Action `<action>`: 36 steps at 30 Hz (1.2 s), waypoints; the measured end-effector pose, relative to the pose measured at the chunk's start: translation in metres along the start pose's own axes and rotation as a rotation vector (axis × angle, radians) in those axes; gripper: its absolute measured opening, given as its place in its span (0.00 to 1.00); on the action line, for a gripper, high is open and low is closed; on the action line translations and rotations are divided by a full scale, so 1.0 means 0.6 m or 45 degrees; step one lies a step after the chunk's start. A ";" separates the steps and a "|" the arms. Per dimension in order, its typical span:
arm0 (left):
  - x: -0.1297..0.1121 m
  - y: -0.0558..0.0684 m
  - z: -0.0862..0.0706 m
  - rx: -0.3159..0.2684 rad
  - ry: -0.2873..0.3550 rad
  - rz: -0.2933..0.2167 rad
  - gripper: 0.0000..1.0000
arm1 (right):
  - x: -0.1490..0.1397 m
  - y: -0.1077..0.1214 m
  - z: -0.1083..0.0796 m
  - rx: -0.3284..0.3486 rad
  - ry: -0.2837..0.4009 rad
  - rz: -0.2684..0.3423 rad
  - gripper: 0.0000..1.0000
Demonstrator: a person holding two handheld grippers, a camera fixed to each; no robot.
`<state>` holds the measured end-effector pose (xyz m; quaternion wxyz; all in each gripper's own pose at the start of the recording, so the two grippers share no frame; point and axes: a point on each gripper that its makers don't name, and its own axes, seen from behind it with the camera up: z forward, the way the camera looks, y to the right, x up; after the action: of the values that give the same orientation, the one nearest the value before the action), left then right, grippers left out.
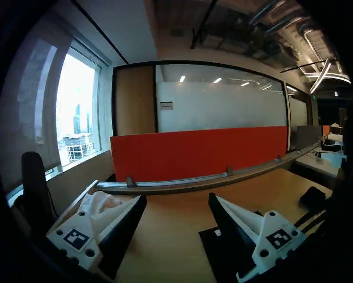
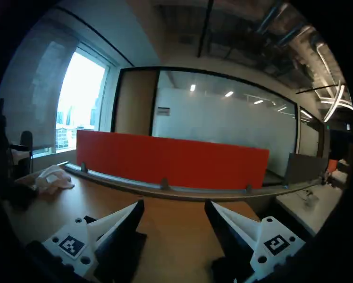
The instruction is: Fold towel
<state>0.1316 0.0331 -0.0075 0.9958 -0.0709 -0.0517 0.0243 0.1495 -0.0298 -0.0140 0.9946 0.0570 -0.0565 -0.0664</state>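
Left gripper view: left gripper (image 1: 176,197) spread wide, empty; crumpled towel (image 1: 98,200) 8 o'clock on desk (image 1: 176,231). Right gripper view: right gripper (image 2: 174,203) likewise.

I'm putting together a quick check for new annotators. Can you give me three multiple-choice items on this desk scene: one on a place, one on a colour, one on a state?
1. Where does the crumpled pale cloth towel lie?
A) on the wooden desk, at its end by the window
B) on the floor
C) draped over the divider

2. What colour is the flat divider panel behind the desk?
A) blue
B) red-orange
C) green

3. How do the left gripper and right gripper stand?
A) both open
B) both shut on the towel
C) one open, one shut

Answers:
1 A, it rests on the desk near the window.
2 B, the panel is plainly red-orange.
3 A, each pair of fingers is spread with nothing between.
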 end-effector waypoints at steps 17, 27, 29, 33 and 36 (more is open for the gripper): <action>-0.081 0.046 -0.030 -0.221 -0.199 0.082 0.98 | -0.066 -0.089 -0.021 0.386 -0.206 -0.127 1.00; -0.116 0.056 -0.041 -0.257 -0.238 0.095 0.98 | -0.084 -0.119 -0.023 0.464 -0.234 -0.172 1.00; -0.126 0.060 -0.042 -0.268 -0.248 0.105 0.98 | -0.091 -0.122 -0.024 0.473 -0.239 -0.187 1.00; -0.146 0.069 -0.043 -0.293 -0.264 0.122 0.98 | -0.110 -0.129 -0.025 0.488 -0.256 -0.218 1.00; -0.163 0.078 -0.042 -0.313 -0.278 0.126 0.97 | -0.129 -0.137 -0.027 0.504 -0.283 -0.231 1.00</action>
<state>0.0350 0.0702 -0.0490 0.9658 -0.1915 -0.1585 0.0743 0.0647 -0.0979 -0.0482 0.9416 0.2480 -0.1723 -0.1491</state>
